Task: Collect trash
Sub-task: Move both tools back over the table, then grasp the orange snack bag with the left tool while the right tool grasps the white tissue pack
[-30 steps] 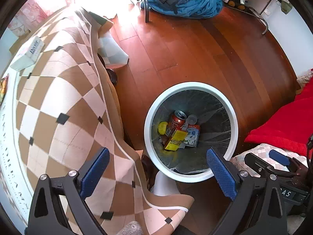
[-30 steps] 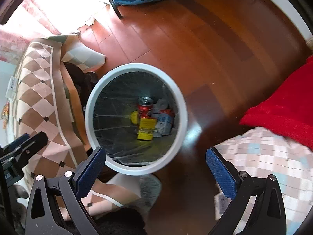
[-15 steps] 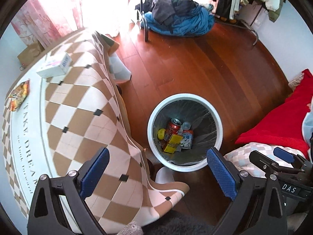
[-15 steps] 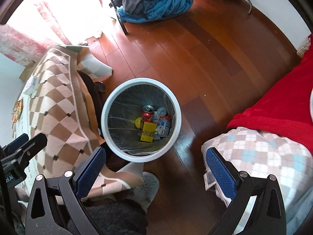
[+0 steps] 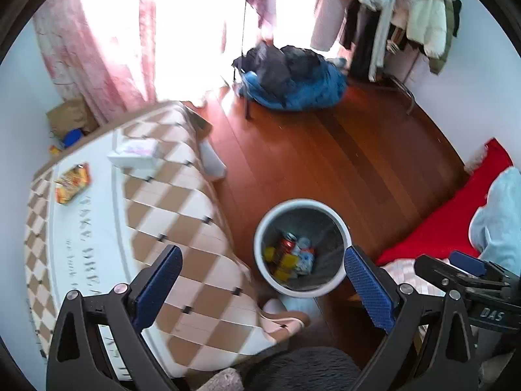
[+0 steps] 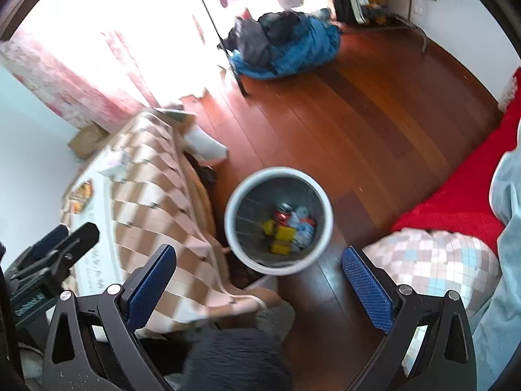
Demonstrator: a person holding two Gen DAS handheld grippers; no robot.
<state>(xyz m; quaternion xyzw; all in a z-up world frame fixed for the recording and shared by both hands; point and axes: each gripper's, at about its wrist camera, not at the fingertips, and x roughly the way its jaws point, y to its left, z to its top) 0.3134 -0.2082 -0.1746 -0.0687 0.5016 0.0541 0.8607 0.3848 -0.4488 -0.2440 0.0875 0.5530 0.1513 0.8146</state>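
Seen from high above the white trash bin (image 5: pixel 338 224), standing on the red-brown wooden floor (image 5: pixel 342 163). Inside the bin: a red drink can (image 5: pixel 286 242), yellow pieces (image 5: pixel 286 262) and a pale crumpled wrapper (image 5: pixel 306 257), all lying together at the bottom; blurred, so no finer detail.

Left tool (image 5: pixel 263 288) spread wide, blue pads (image 5: pixel 159 280) far apart, nothing held between them. Hanging above the near edge of the bin, with one finger over the checked cloth and the other over the near right rim of the bin.

Right tool (image 6: pixel 257 288) also spread wide and empty, blue pads (image 6: pixel 364 293) well apart. Bin (image 6: pixel 322 202) lying just beyond the gap between its fingers.

Just left of the bin, a low counter (image 5: pixel 84 228) covered with a brown and cream checked cloth (image 5: pixel 195 221), the cloth hanging down close to the side of the bin. On the counter, well away from the bin: an orange snack packet (image 5: pixel 71 179) lying flat, and beyond it a white box (image 5: pixel 135 156).

Right of the bin, a red blanket (image 5: pixel 449 221) and a pale checked cushion (image 6: pixel 433 260). Far behind the bin, a blue and dark heap of bedding or clothes (image 5: pixel 293 81) on the floor, near the bright window with pink curtains (image 5: pixel 97 49).
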